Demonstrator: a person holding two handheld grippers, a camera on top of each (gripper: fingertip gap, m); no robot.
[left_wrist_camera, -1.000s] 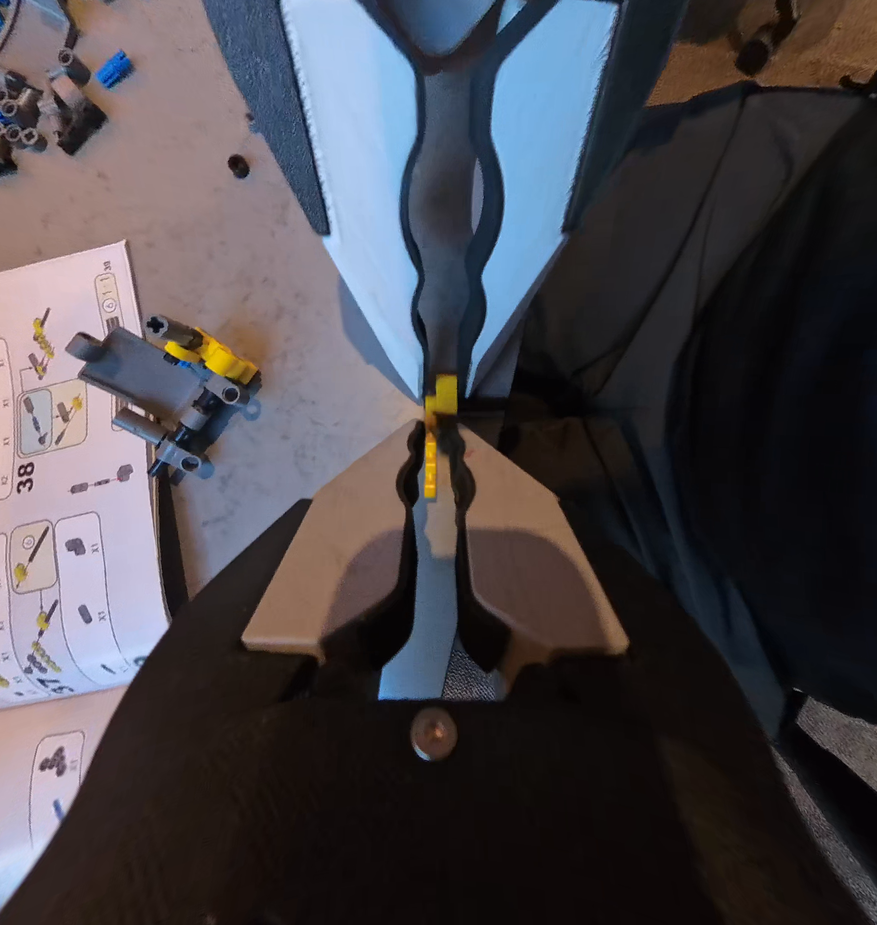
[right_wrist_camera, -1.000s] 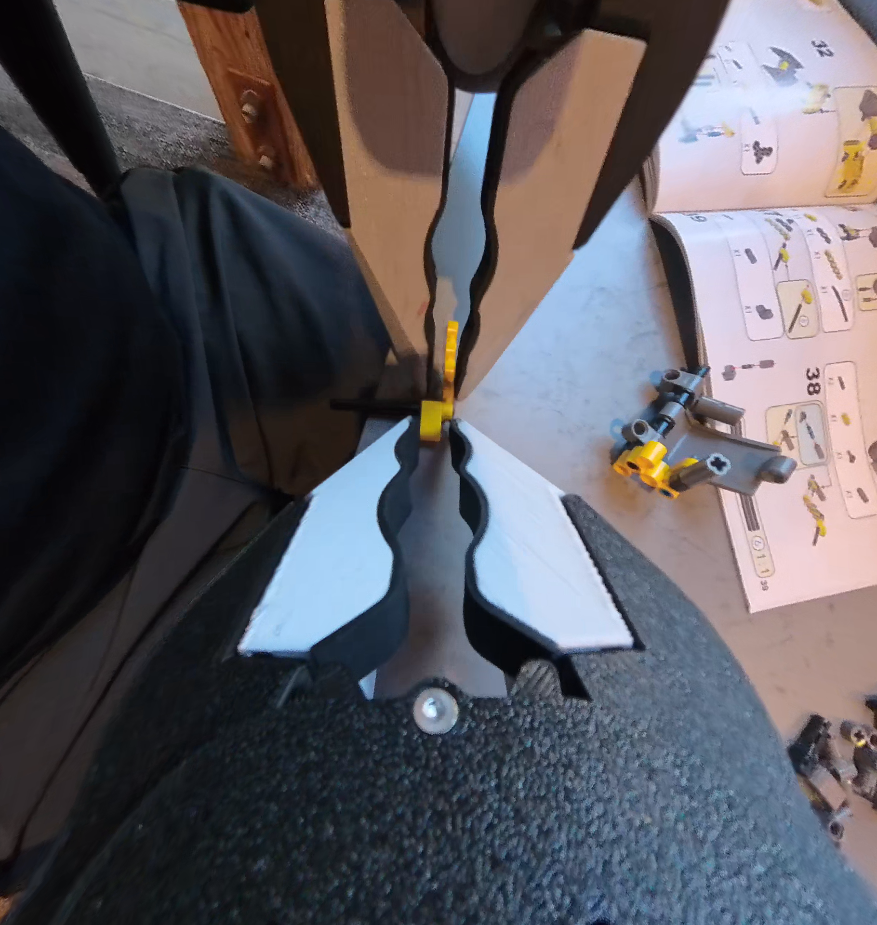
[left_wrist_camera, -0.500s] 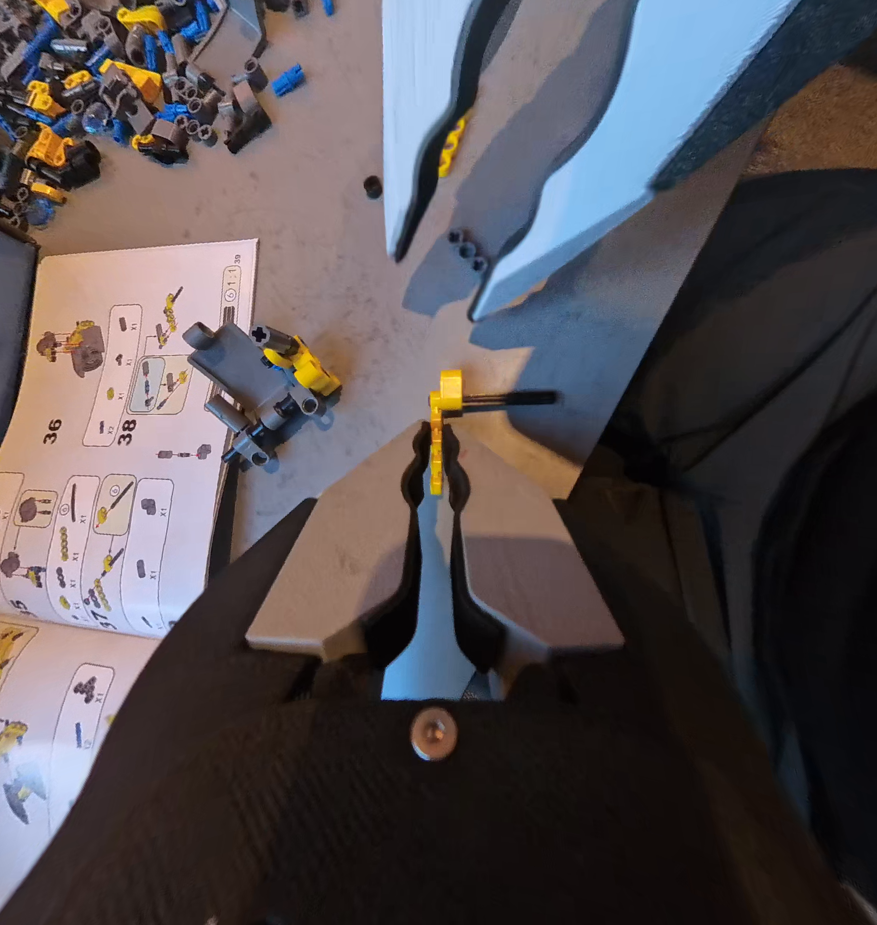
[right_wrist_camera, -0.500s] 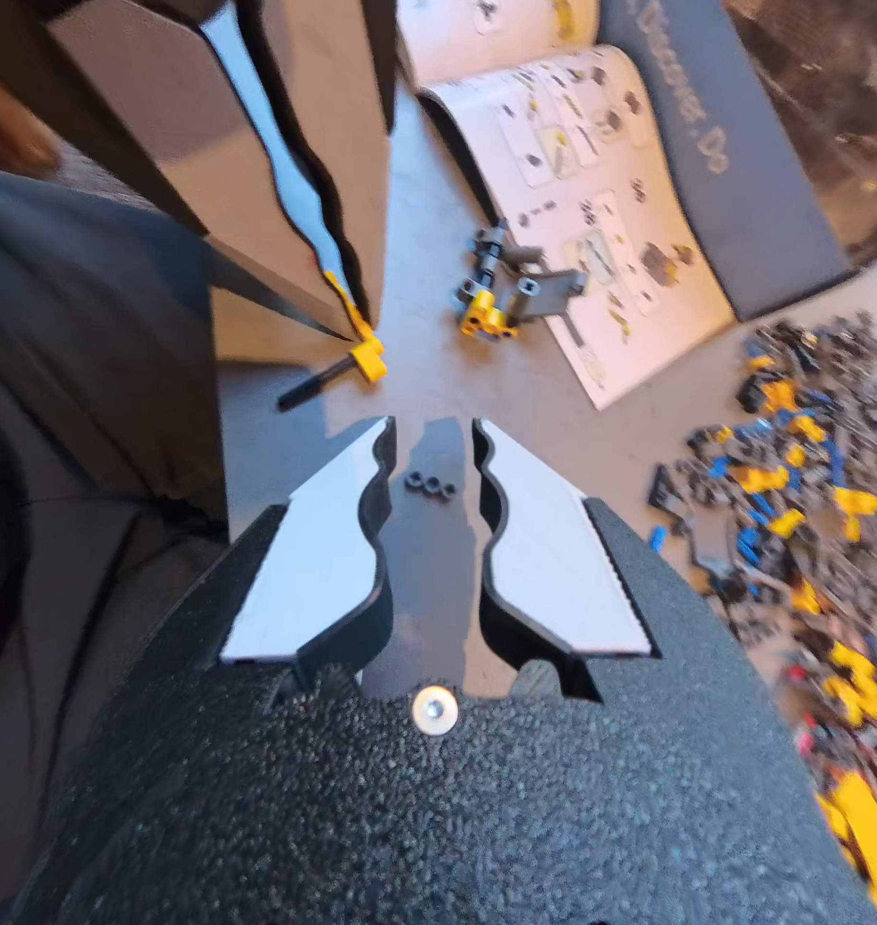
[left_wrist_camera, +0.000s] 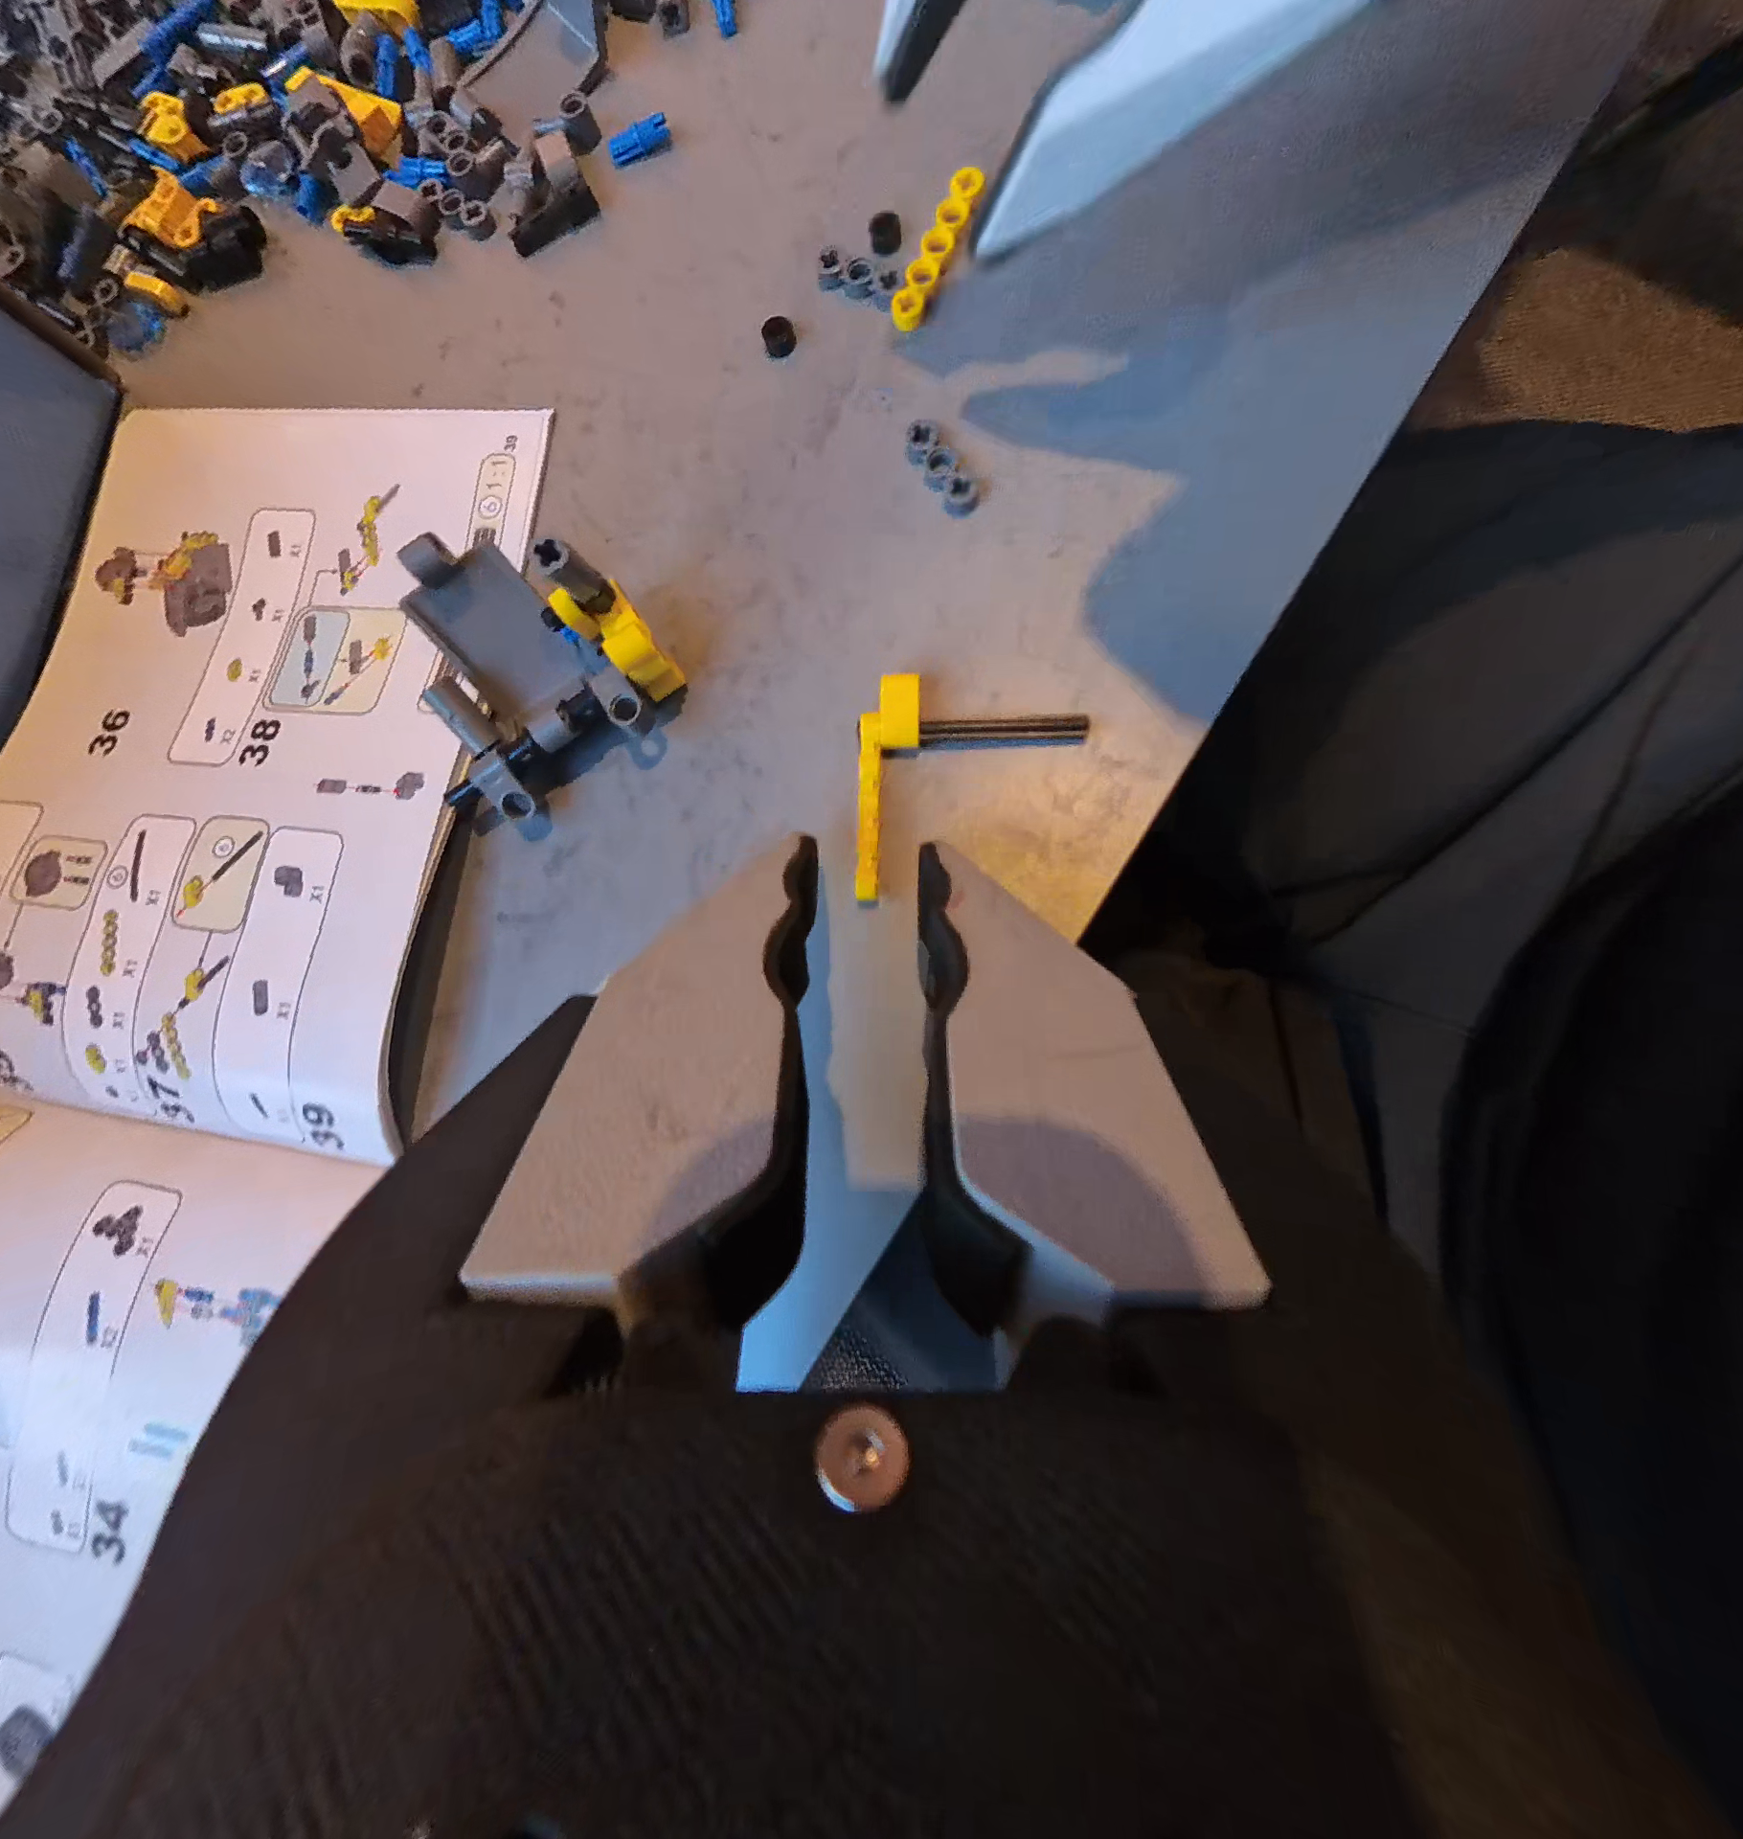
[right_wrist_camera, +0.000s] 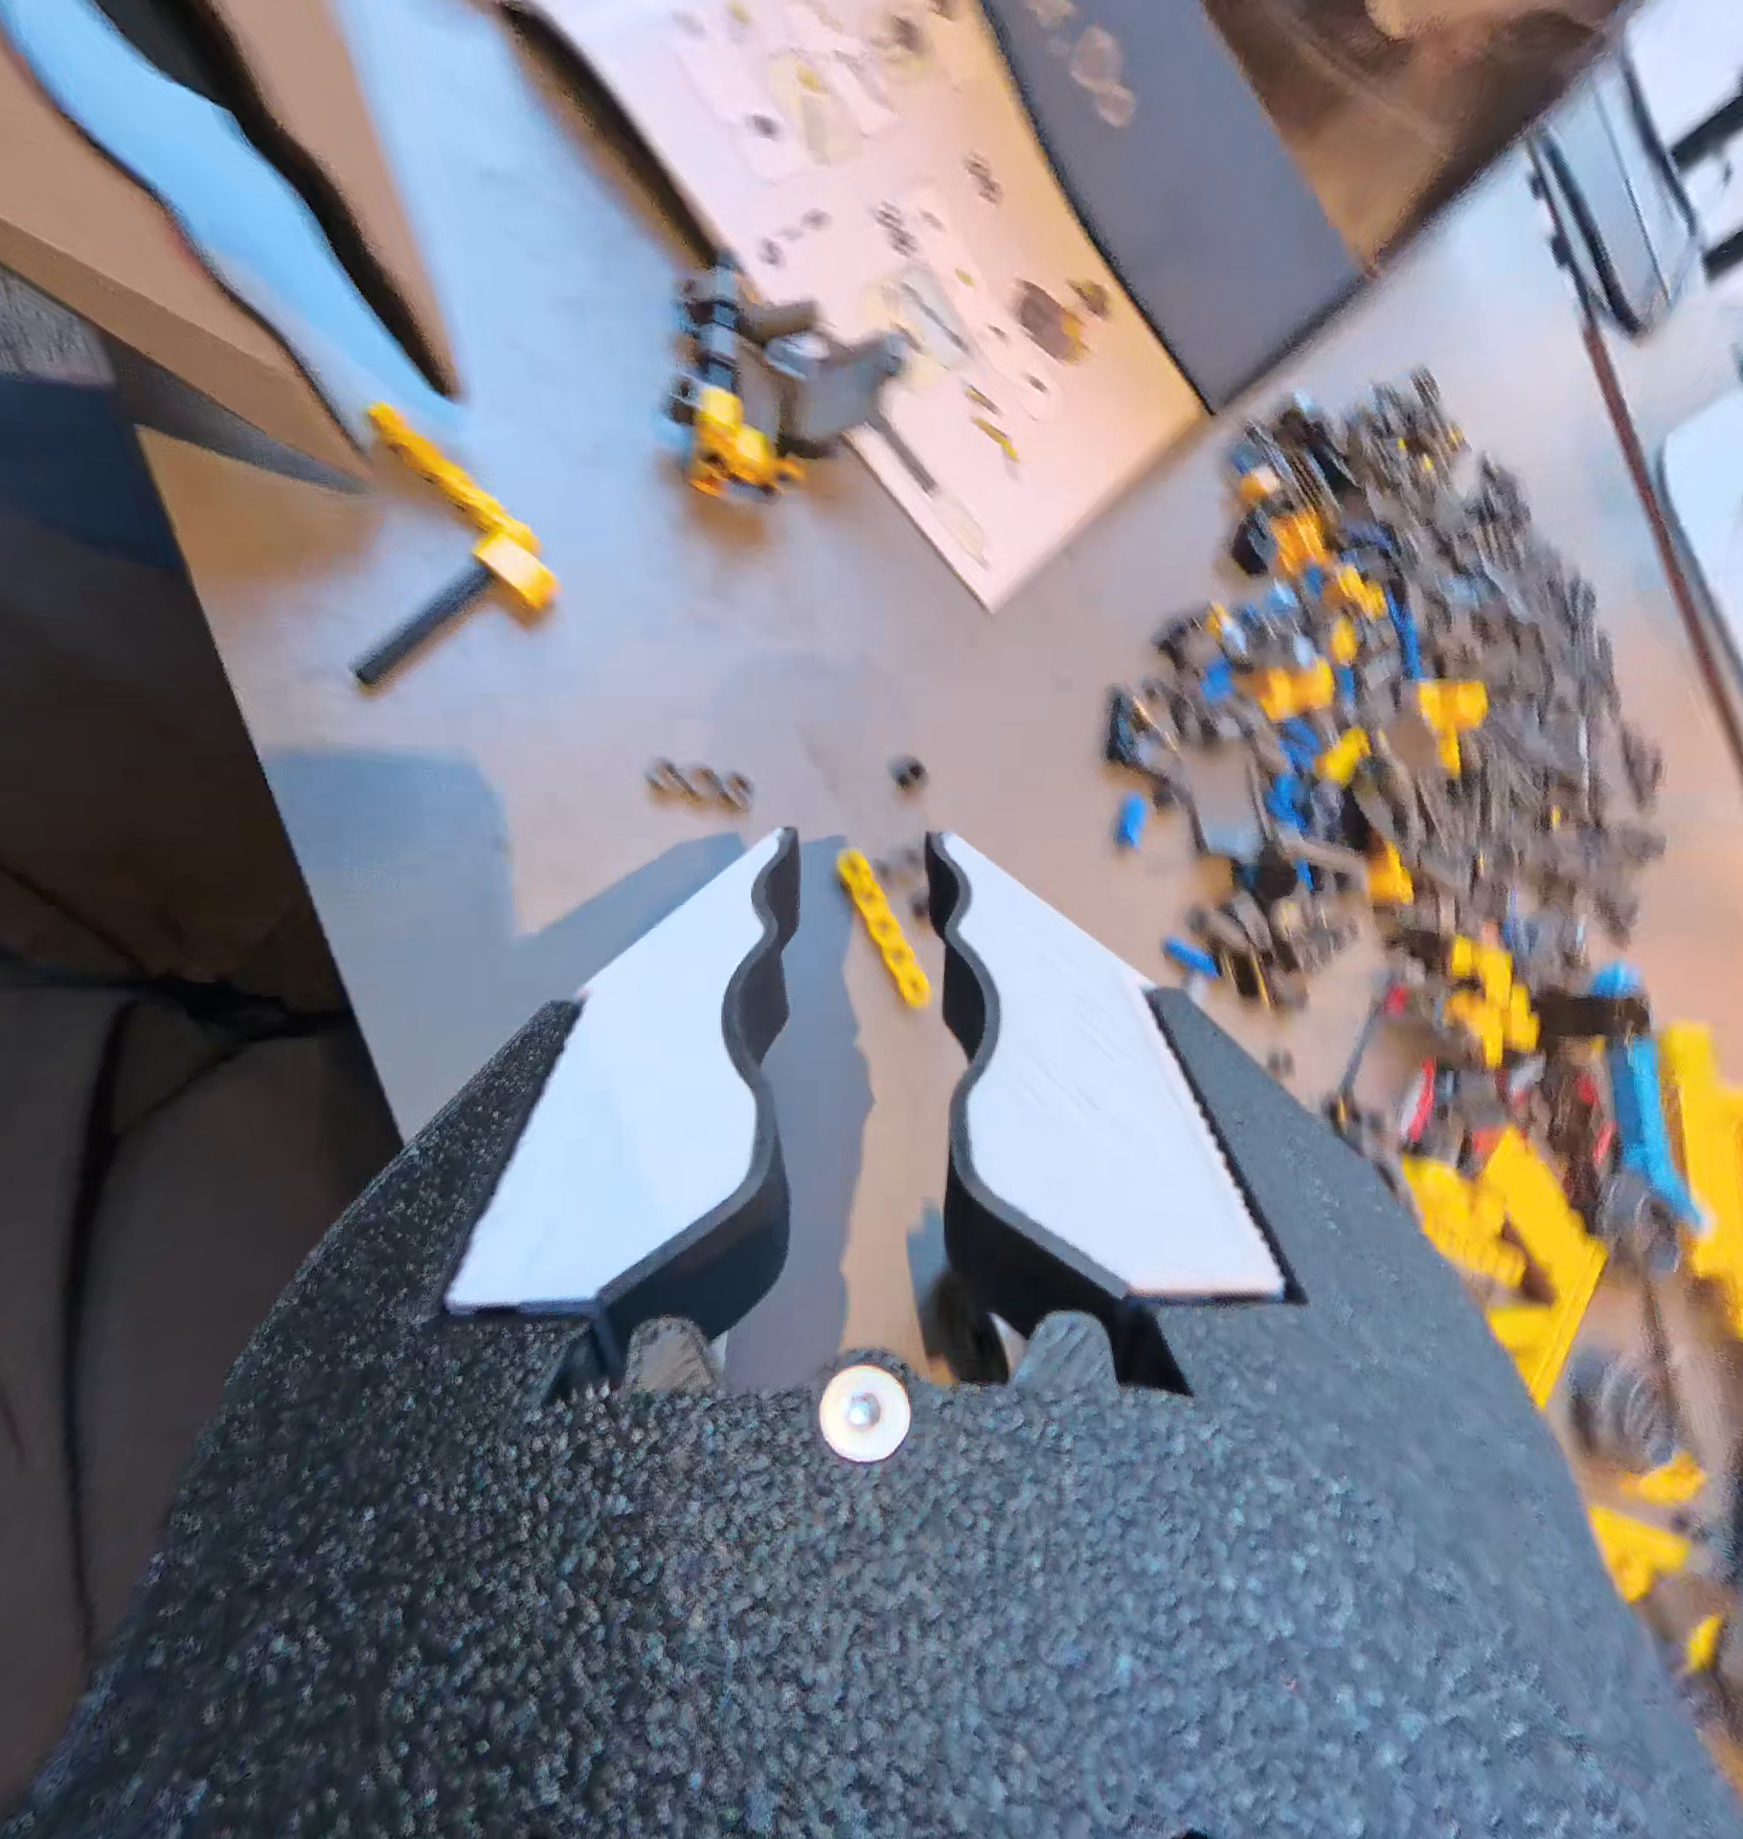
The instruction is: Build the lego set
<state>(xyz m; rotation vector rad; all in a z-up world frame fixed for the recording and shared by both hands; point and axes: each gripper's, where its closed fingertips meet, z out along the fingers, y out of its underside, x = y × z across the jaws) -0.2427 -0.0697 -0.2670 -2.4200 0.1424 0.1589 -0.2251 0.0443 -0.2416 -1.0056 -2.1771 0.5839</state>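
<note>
Grey wavy-edged fingers of the left gripper [left_wrist_camera: 866, 856] stand parted, the yellow beam on a black axle [left_wrist_camera: 879, 786] loose between their tips at centre frame. White-faced, the right gripper [right_wrist_camera: 862, 846] gapes empty over a holed yellow beam [right_wrist_camera: 883, 927]; the brick pile [right_wrist_camera: 1395, 716] at right is blurred.

The worktop [left_wrist_camera: 748, 418] was matt grey, mottled like stone. The booklet [left_wrist_camera: 201, 796] was smooth white paper. The lever [left_wrist_camera: 872, 796] and beam [right_wrist_camera: 882, 925] were glossy yellow plastic; the axle [left_wrist_camera: 1007, 728] matt black. The right tongs [right_wrist_camera: 863, 846] had a rough, pebbled black body, the left tongs [left_wrist_camera: 868, 861] a finely ribbed one.
</note>
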